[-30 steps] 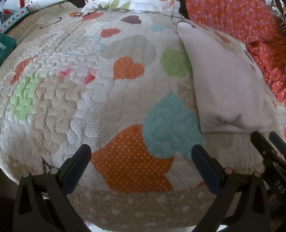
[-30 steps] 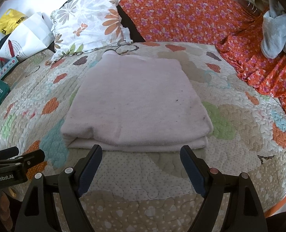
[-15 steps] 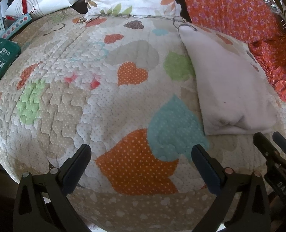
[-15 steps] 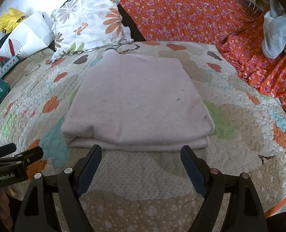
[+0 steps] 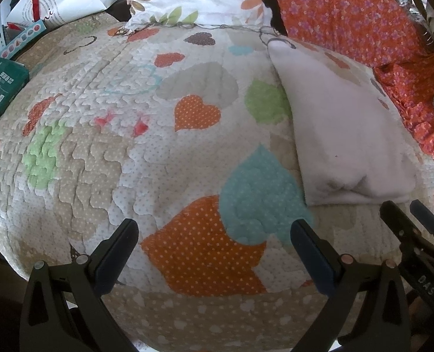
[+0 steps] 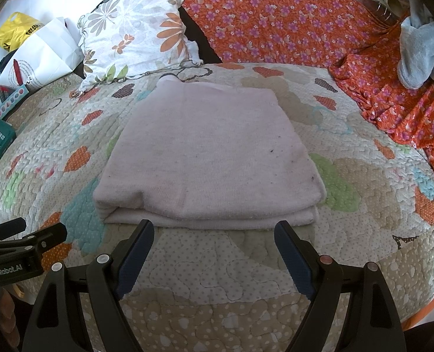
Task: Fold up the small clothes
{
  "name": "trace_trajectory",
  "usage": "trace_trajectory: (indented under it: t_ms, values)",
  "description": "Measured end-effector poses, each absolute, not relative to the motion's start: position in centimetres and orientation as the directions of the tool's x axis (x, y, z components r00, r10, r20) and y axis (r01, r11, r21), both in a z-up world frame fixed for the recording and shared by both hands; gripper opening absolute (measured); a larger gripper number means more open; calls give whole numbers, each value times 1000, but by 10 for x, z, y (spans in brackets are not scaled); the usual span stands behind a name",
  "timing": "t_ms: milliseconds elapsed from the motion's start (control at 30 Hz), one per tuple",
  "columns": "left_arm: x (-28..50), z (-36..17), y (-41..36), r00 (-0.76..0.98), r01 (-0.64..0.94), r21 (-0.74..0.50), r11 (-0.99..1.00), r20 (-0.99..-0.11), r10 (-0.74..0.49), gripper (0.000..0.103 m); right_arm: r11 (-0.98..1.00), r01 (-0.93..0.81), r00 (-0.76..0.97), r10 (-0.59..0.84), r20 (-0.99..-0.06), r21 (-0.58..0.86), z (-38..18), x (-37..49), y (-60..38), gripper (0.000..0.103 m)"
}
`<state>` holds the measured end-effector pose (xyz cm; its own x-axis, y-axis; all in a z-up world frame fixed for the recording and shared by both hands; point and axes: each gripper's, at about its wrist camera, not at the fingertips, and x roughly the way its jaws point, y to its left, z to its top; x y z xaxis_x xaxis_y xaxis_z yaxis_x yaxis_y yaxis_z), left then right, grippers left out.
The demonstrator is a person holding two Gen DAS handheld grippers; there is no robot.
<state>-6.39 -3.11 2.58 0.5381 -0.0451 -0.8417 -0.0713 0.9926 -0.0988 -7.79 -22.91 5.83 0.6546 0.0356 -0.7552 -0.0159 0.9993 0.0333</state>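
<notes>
Folded pink garment (image 6: pixel 208 158): 1, 12 o'clock of right tongs (image 6: pixel 214 252) | tongs: 2, left tongs (image 5: pixel 214 252) "GenRobot.AI", both agape, empty | quilt (image 6: pixel 363 220): 1

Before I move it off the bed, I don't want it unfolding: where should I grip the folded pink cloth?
Grip the stacked near edge of the pink cloth, coming low from the front with the open right gripper. All layers end there, slightly raised off the quilt, so one pinch probably holds them together.

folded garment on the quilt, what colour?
Pale pink folded garment, plain, no print. Clearest in the right wrist view.
</notes>
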Motion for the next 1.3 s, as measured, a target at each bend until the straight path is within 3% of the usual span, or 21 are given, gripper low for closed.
trace_trajectory:
  t_ms: [1300]
  values:
    - [-78,28,-26,567,-44,-153,987,-818,-102,103,999,-30,699,-8,-715,-41,60,-90,-218,89]
